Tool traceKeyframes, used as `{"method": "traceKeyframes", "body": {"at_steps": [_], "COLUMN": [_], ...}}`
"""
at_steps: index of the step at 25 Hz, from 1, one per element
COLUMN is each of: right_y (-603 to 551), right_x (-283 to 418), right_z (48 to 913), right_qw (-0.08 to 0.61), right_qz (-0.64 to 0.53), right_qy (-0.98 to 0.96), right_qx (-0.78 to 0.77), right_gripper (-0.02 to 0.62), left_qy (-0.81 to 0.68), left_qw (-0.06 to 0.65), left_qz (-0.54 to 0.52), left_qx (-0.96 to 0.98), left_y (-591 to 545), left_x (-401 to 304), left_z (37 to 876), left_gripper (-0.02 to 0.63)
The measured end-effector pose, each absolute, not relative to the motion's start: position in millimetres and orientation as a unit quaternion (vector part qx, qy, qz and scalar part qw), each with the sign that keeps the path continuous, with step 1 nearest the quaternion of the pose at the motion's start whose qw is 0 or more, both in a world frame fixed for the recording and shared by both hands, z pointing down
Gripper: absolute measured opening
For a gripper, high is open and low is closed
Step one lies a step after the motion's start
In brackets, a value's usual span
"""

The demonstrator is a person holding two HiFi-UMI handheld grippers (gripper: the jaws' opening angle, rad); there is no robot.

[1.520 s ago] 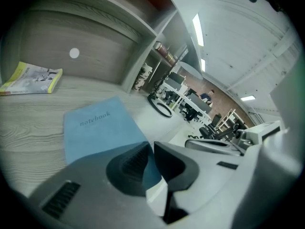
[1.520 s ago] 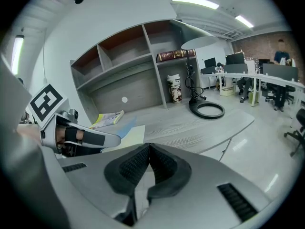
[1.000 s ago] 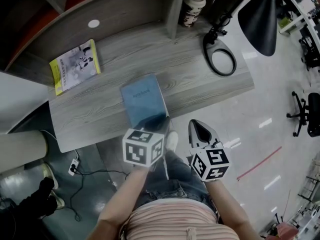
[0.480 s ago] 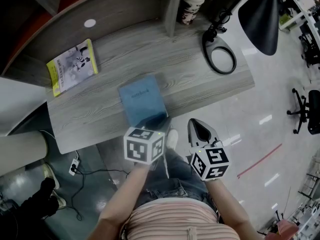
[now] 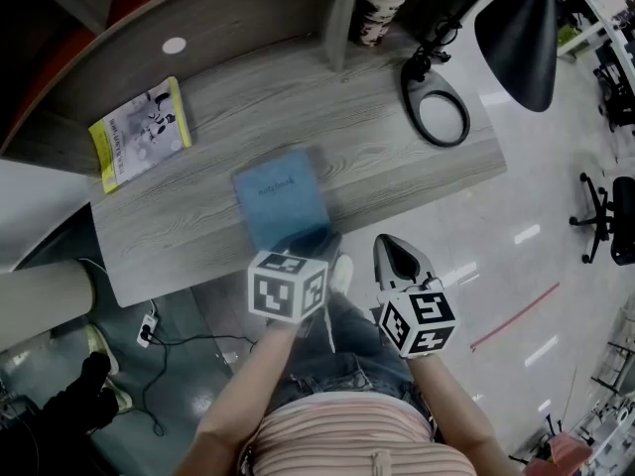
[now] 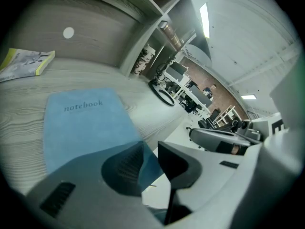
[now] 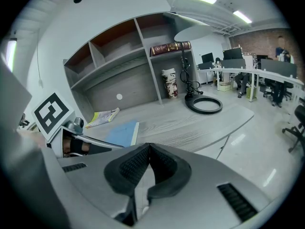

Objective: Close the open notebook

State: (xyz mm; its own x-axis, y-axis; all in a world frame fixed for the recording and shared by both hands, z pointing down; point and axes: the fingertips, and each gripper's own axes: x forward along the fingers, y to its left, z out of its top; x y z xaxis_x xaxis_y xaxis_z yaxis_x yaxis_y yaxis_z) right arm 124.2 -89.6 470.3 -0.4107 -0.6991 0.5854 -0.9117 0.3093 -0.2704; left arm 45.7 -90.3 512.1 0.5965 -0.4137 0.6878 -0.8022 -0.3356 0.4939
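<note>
I'm seeing the blue notebook (image 5: 281, 198) lying closed and flat near the counter's (image 5: 397, 167) front edge. My left tool (image 6: 150, 162) has just been opening, its pads off the near corner. My right tool (image 7: 145, 165) is sitting closed and empty. I'm judging the notebook light, thin and slightly bendy, best pinched at a cover edge.

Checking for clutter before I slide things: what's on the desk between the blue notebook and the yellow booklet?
Nothing. The head view shows only bare desk between the notebook and the booklet.
</note>
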Motion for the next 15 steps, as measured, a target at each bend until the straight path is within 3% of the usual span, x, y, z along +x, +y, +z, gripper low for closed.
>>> {"method": "traceKeyframes", "body": {"at_steps": [15], "right_y": [-93], "right_x": [123], "right_z": [475], "right_qw": [0.186], "right_qz": [0.297], "right_qy": [-0.789], "right_qx": [0.504], "right_gripper": [0.009], "left_qy": [-0.388], "left_qw": [0.436], "left_qz": [0.252], "left_qx": [0.772], "left_y": [-90], "left_x": [43], "left_z": [529], "left_gripper": [0.085]}}
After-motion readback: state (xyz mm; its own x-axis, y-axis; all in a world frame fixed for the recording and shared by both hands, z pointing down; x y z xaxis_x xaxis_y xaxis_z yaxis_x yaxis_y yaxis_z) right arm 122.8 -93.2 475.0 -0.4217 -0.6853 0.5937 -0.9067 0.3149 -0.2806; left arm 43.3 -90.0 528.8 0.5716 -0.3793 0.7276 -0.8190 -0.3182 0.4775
